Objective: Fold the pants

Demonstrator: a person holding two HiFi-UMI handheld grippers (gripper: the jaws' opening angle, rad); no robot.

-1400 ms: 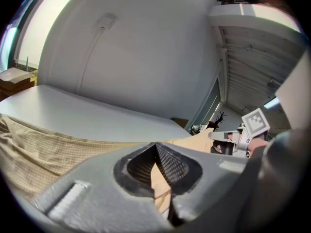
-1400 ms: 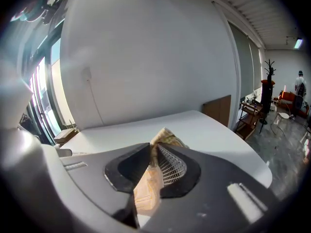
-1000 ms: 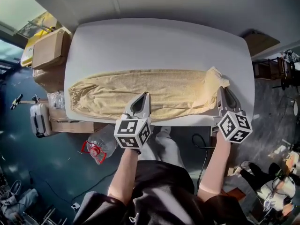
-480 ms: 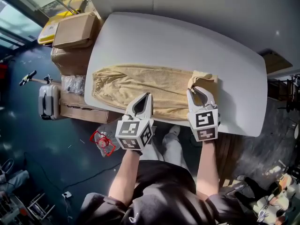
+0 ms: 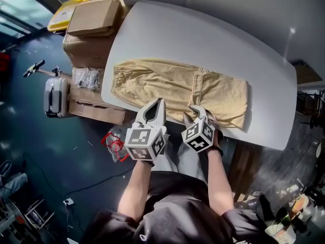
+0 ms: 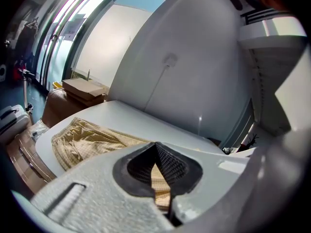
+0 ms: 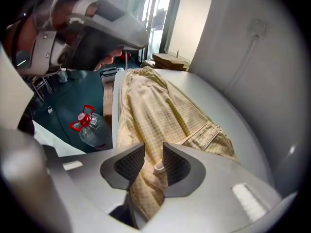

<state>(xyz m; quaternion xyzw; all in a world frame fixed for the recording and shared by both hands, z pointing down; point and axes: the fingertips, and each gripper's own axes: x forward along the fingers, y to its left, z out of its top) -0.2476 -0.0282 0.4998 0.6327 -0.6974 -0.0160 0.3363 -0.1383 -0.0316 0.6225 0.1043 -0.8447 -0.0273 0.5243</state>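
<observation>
The pants (image 5: pixel 167 83) are laid across the table (image 5: pixel 254 44) from ten to four o'clock, the four o'clock end doubled over; at their six o'clock edge, loose cloth is seen between the right claw's (image 7: pixel 153 155) jaws, which have just been opening; the left claw (image 5: pixel 155 102) is held closed alongside; if the hem is snagged on a pad, the fold could be dragged undone.

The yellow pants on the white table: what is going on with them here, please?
A person is folding the pale yellow checked cloth pants on the white rounded table with two hand-held grippers. One end is already folded over toward the middle. The left gripper seems to pinch the near edge. The right gripper has just been opening its fingers, with cloth between them.
</observation>
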